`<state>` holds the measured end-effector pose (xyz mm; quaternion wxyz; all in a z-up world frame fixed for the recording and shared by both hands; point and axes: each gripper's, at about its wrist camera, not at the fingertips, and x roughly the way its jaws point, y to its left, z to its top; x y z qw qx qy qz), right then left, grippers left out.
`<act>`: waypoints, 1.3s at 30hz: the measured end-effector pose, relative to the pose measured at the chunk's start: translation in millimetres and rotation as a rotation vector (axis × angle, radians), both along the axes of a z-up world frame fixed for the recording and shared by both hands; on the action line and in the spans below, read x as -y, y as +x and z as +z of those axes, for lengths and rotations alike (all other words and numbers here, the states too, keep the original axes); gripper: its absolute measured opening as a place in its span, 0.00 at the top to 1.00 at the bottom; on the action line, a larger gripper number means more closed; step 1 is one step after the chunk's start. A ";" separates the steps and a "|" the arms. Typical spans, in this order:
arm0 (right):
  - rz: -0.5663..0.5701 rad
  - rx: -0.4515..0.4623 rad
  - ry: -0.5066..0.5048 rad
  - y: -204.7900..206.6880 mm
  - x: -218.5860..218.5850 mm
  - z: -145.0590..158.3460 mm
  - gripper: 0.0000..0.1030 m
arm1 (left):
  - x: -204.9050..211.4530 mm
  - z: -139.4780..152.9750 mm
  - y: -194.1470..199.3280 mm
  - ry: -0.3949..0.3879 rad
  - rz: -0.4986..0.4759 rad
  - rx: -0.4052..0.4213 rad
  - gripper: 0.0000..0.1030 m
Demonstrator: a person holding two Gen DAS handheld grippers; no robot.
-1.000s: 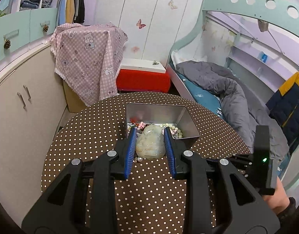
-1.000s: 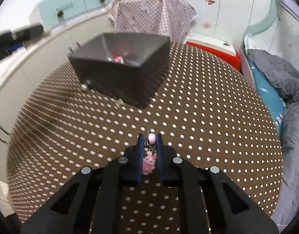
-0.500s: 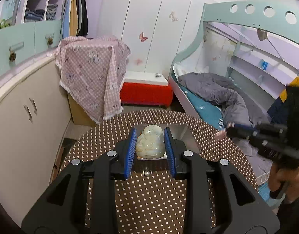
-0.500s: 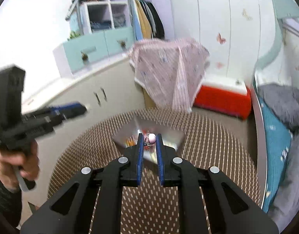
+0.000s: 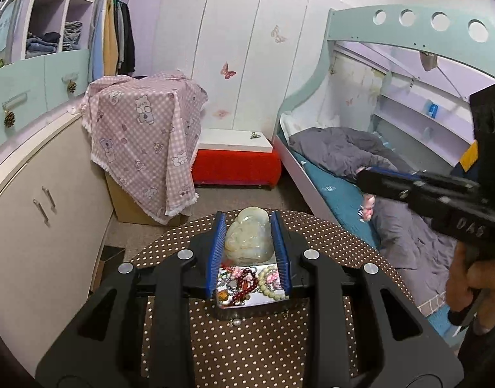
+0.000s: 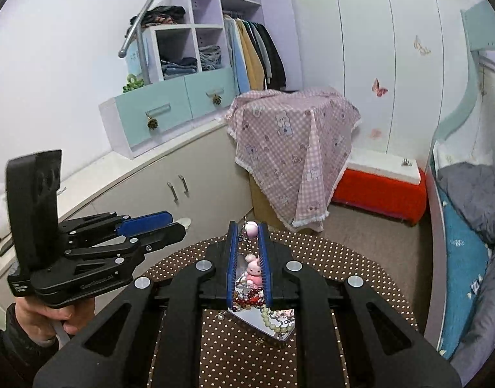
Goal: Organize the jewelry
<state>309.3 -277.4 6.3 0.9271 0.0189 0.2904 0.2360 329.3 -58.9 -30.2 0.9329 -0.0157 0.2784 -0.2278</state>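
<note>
My left gripper [image 5: 247, 217] is shut on a pale green carved jade pendant [image 5: 247, 242], held above the open metal box [image 5: 247, 305]. The box holds red beads, pale bead strings and pink pieces. My right gripper [image 6: 248, 226] is shut on a pink charm [image 6: 254, 268], a bunny under a pink bead, hanging over the same box [image 6: 273, 325]. In each wrist view the other gripper shows level beside it: the right one [image 5: 362, 174] with the charm dangling, the left one [image 6: 177, 223].
The box stands on a round brown table with white dots [image 5: 247, 349]. A loose pearl [image 5: 236, 322] lies in front of the box. Beyond the table are a pink checked cloth over a box [image 5: 144, 142], a red bench [image 5: 236, 166], cabinets at left and a bed [image 5: 344, 161] at right.
Both grippers have risen well above the table with their pieces still held. The box, earlier ahead of the fingers, now lies beneath them. The right one climbed more.
</note>
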 end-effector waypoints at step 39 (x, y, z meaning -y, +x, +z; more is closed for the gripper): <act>-0.274 -0.068 0.008 -30.4 30.3 -44.2 0.08 | -39.9 -48.2 -34.8 0.055 0.215 -0.017 0.06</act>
